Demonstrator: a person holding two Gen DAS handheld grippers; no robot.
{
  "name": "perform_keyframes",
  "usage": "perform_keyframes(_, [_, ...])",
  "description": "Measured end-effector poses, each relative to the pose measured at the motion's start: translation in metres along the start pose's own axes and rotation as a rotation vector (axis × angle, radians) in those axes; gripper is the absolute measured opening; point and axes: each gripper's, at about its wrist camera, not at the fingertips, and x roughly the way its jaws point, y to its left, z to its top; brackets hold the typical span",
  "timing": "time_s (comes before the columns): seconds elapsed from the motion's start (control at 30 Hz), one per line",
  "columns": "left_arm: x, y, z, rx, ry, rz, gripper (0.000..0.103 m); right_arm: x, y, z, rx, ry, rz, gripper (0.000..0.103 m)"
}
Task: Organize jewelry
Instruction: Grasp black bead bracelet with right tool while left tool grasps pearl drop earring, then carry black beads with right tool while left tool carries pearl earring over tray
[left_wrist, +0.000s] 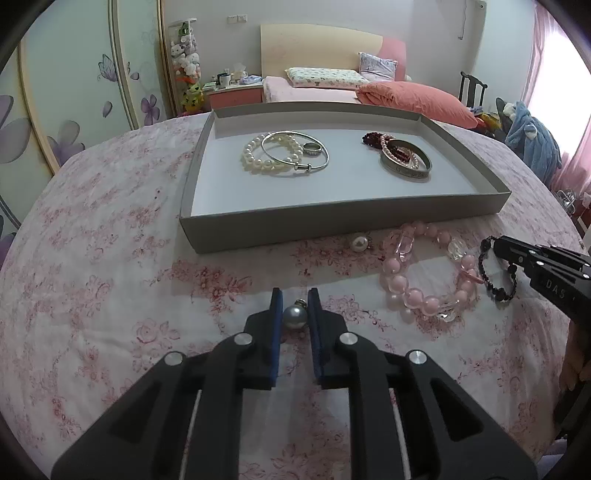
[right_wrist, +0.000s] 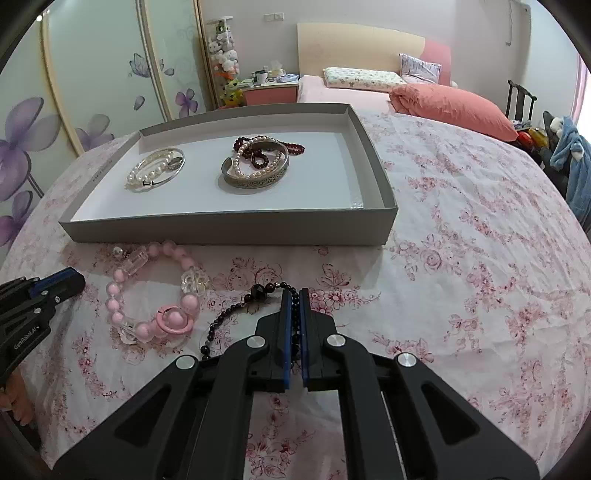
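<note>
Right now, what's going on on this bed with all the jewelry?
A person is sorting jewelry with a gripper in each hand. The left gripper has closed around a grey pearl on the floral bedspread. The right gripper is shut on a dark bead bracelet. A pink bead bracelet waits beside the grey tray, which already holds several bracelets.

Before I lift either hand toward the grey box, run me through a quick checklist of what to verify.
1. Left gripper pads on the grey pearl: ok.
2. Pearl clear of the cloth: cannot tell.
3. Right gripper shut on the dark bead bracelet: ok.
4. Bracelet loop hanging free: not ok, it trails on the cloth.
5. Bare floor in the grey box for both: ok.
6. Pink bead bracelet clear of both grippers: ok.
</note>
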Motion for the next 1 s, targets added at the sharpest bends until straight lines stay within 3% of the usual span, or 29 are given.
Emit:
perform_keyframes(0.07, [0.0,-0.002,-0.001,0.01,0.0,-0.007,0.021,0.0,-0.001,0.0,0.007,0.0,0.008,0.005])
perform_keyframes(0.33, [-0.001,-0.004,0.0,0.01,0.001,-0.009,0.022,-0.001,-0.002,0.0,0.014,0.001,0.017,0.005])
perform_keyframes(0.47, [-0.001,-0.001,0.0,-0.002,0.0,-0.002,0.014,0.0,-0.003,0.0,0.023,0.0,0.027,0.005])
perform_keyframes(0.57, [-0.001,0.002,-0.001,-0.029,-0.004,-0.012,0.014,-0.001,-0.007,0.0,0.044,-0.004,0.044,0.005])
perform_keyframes(1.0, [-0.031,0.016,-0.005,-0.111,-0.098,0.028,0.014,-0.056,0.004,-0.001,0.107,-0.196,0.172,0.005])
